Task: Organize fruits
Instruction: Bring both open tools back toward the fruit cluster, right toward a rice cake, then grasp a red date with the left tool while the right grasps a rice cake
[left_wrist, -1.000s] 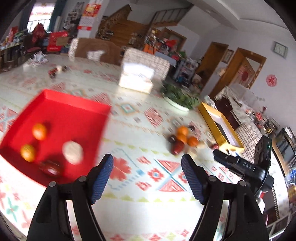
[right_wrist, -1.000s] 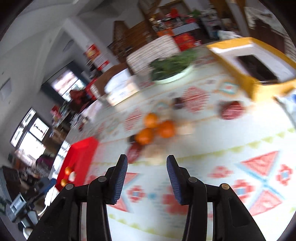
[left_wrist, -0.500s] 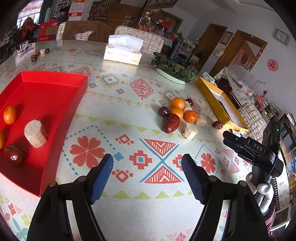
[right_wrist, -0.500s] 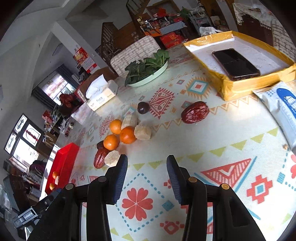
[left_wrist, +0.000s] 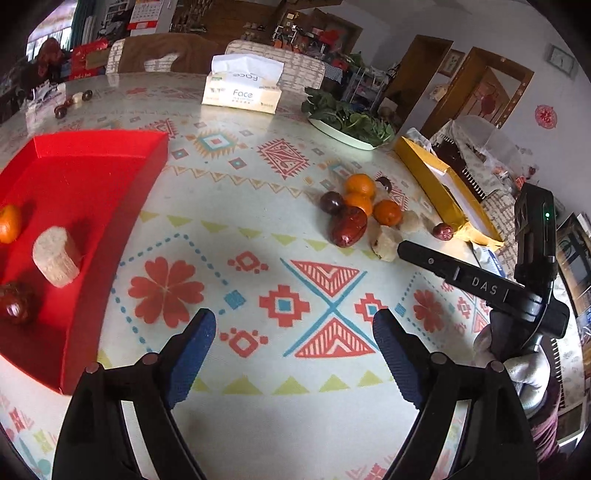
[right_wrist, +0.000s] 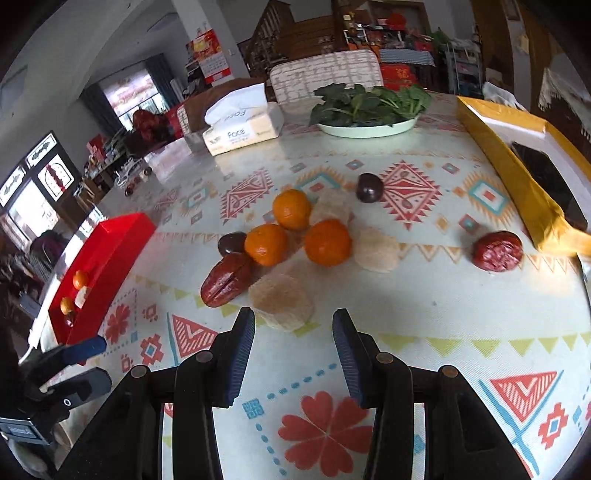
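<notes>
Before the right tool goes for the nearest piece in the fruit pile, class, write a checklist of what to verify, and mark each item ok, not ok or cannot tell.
1. Right tool empty, nothing between its pads: ok.
2. Nearest target, the pale chunk, lies just beyond the fingertips and is unobstructed: ok.
3. Chunk free of its neighbours: not ok, the long red date lies against it.
4. Left tool clear of the pile: ok, it hangs over bare tablecloth, jaws opening, nothing between them.
5. Red tray has room: ok, bare floor shows beside its few pieces.
6. Right tool's gap wide enough for the chunk: cannot tell.
</notes>
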